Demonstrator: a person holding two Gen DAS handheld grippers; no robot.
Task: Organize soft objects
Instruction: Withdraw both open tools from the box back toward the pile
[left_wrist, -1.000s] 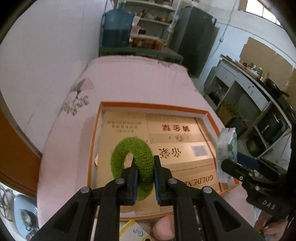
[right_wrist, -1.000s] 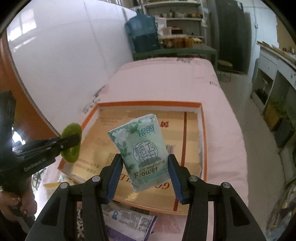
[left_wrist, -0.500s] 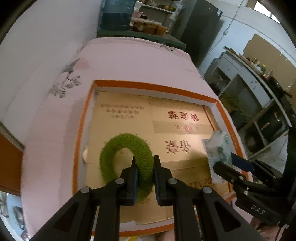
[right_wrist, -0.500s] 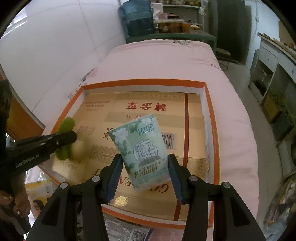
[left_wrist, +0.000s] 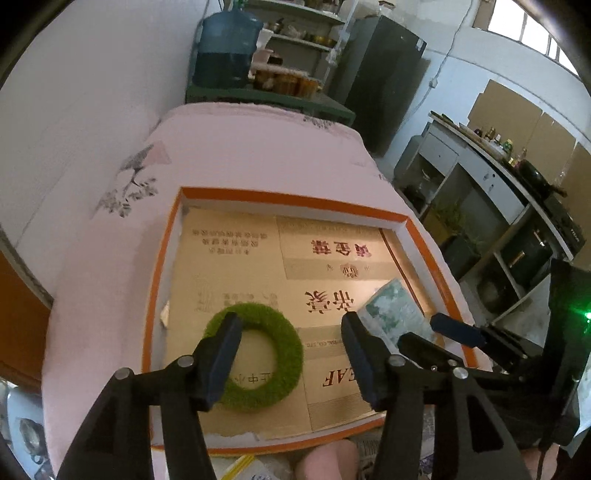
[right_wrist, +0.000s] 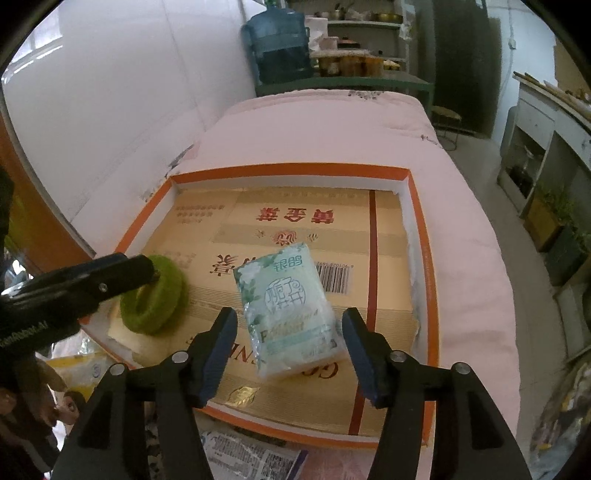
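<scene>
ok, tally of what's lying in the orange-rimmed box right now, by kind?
Green fuzzy ring: 1
Tissue pack: 1
Total: 2, both lying on the cardboard floor of the box, ring on the left side, pack on the right.

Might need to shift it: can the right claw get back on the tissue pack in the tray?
Probably yes: the tissue pack lies flat between the right claw's just-opened jaws, nothing covering it.

The green ring (left_wrist: 255, 356) is partly covered by the left fingers (left_wrist: 221, 354). Printed packets (right_wrist: 255, 456) at the bottom edge are cut off (text too small to read). The tissue pack's (right_wrist: 290, 310) lower lettering is blurred.
</scene>
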